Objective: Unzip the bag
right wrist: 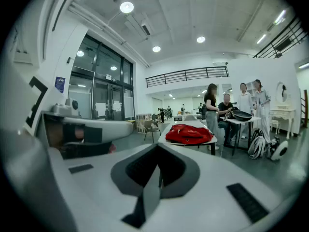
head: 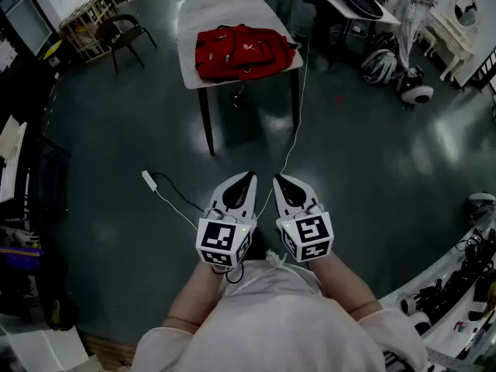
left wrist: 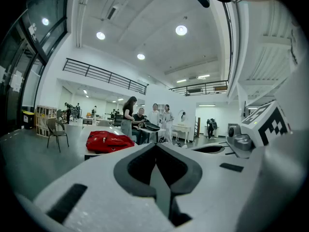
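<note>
A red bag (head: 242, 51) lies flat on a white table (head: 203, 15) well ahead of me; it also shows as the red bag (left wrist: 109, 141) in the left gripper view and the red bag (right wrist: 189, 133) in the right gripper view. My left gripper (head: 249, 178) and right gripper (head: 277, 180) are held side by side close to my body, several steps short of the table. Both point at the bag. Each has its jaws pressed together with nothing between them.
A white cable with a small box (head: 149, 180) trails over the dark floor between me and the table. A chair (head: 124, 33) stands at the table's left. Several people stand round a second table (right wrist: 240, 118) behind the bag. Backpacks (head: 380, 64) lie at right.
</note>
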`<state>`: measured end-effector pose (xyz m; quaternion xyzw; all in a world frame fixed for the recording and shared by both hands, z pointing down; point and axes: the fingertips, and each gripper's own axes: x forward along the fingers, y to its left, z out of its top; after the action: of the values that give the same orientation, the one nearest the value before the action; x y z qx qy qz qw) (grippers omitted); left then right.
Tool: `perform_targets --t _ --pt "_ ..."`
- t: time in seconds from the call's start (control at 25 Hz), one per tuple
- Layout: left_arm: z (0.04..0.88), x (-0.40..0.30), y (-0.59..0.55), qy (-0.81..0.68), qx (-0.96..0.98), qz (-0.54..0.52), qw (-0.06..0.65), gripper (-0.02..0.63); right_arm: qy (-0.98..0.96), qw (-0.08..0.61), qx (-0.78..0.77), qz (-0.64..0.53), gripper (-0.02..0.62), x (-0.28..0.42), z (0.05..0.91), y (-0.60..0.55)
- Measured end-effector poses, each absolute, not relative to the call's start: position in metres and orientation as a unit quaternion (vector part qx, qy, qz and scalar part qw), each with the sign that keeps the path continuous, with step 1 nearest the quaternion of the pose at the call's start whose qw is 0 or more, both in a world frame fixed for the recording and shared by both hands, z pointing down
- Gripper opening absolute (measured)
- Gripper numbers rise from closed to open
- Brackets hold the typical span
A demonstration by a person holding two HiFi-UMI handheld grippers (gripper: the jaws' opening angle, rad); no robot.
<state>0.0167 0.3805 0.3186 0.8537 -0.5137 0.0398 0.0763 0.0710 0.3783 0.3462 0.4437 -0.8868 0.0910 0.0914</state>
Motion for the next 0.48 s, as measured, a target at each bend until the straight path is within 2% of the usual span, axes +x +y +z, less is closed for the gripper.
perform_targets --t 0.48 --pt "0.3254 0.0193 0.3779 -0.52 0.85 0.043 0.078 0.018 -0.888 0.099 0.44 0.094 0.028 0.0756 0.3547 0.3778"
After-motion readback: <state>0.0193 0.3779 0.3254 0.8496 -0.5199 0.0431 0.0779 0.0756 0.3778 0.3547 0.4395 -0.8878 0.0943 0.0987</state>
